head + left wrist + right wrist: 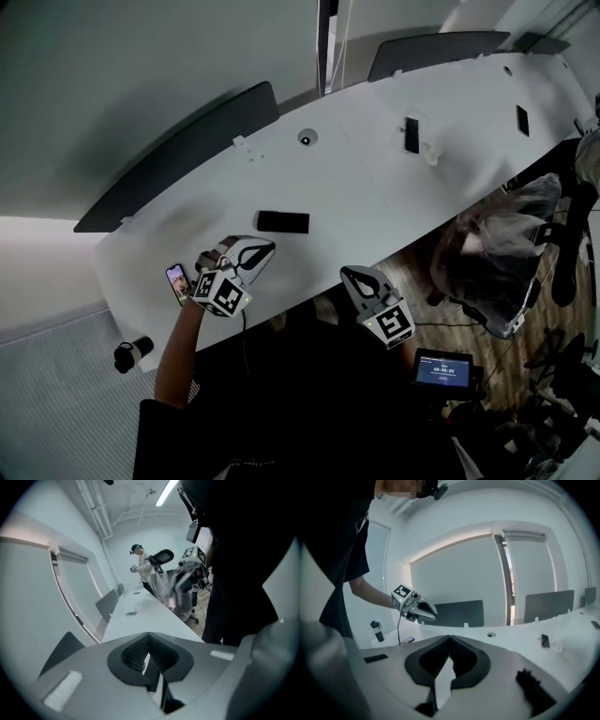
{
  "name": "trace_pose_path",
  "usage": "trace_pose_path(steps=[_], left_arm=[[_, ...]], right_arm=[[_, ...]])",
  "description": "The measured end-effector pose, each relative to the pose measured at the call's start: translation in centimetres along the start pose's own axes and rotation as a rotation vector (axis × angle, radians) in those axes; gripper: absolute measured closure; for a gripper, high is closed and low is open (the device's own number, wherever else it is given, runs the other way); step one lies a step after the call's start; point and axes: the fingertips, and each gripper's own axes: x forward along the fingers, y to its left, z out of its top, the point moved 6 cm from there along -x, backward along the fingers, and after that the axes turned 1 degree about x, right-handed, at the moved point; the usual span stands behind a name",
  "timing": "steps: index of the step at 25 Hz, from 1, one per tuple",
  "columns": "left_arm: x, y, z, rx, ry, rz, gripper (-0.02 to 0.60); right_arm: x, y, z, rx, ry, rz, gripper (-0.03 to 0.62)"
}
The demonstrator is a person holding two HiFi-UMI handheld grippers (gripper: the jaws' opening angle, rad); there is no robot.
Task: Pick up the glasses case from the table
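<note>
stretching from 7 o'clock to 2 o'clock across the head view, a long white desk curves through a pale room, with dark dividers standing along its far edge. the black case lies flat near the middle of the desk, close to the near edge. the left gripper hangs over the desk just at 7 o'clock of the case, not touching it; its fingers are pressed together on nothing. the right gripper is at 4 o'clock of the case, past the desk's near edge, and its fingers also meet at the tips, empty. a phone with a lit screen rests at 9 o'clock of the left gripper, and a dark bottle sits at the desk's 7 o'clock end. a plastic-covered chair stands on the wood floor at 3 o'clock. the left gripper view shows a person at the desk's far end under a ceiling light strip.
</note>
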Motion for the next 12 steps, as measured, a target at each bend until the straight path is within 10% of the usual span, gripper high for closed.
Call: trace_pose_path(steps=[12], left_arm=[[9.5,-0.5,-8.8,0.092,0.174,-0.370,0.466]], right_arm=[[-4.7,0.6,-1.6,0.081,0.026,-0.338,0.589]])
